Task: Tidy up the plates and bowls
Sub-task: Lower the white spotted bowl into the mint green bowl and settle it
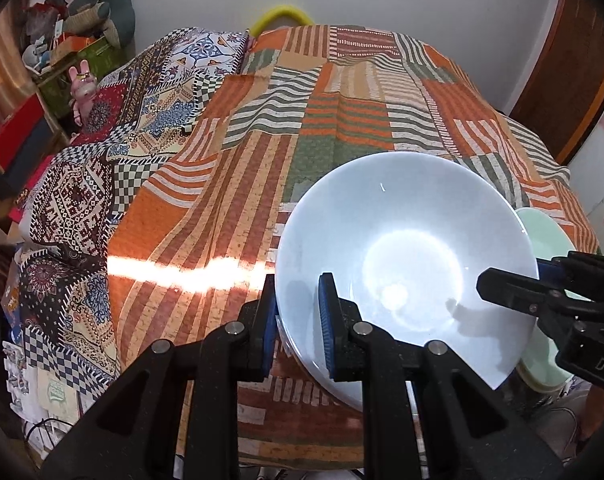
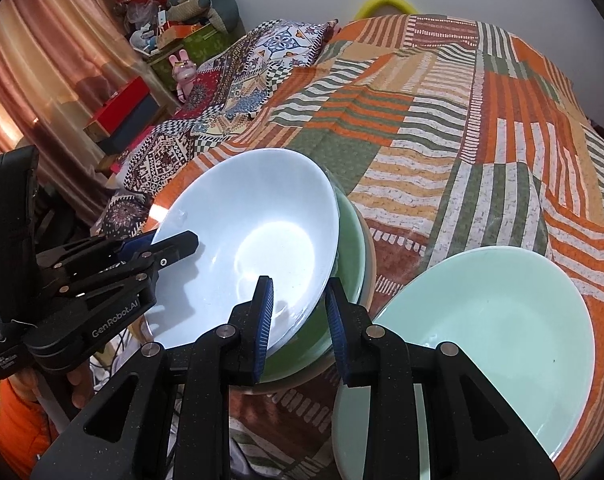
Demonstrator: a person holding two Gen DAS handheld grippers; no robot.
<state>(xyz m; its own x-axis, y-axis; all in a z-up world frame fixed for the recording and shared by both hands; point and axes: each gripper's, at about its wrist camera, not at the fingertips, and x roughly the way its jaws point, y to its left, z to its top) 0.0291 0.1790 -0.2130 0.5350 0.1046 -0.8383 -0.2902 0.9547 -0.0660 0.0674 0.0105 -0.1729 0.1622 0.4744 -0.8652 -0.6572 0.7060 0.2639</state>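
Note:
A pale white bowl is tilted over a dark green bowl, which rests in a cream one on the bed's near edge. My left gripper is shut on the white bowl's left rim, one blue pad inside and one outside. My right gripper is shut on the same bowl's opposite rim. I cannot tell whether the white bowl touches the green one. A mint green plate lies to the right of the stack, under my right gripper's right finger.
A striped orange, green and cream bedspread covers the bed. A patterned pillow and quilt lie along its left side. Boxes, a pink bunny toy and curtains crowd the left wall. A hand and orange sleeve hold the left gripper.

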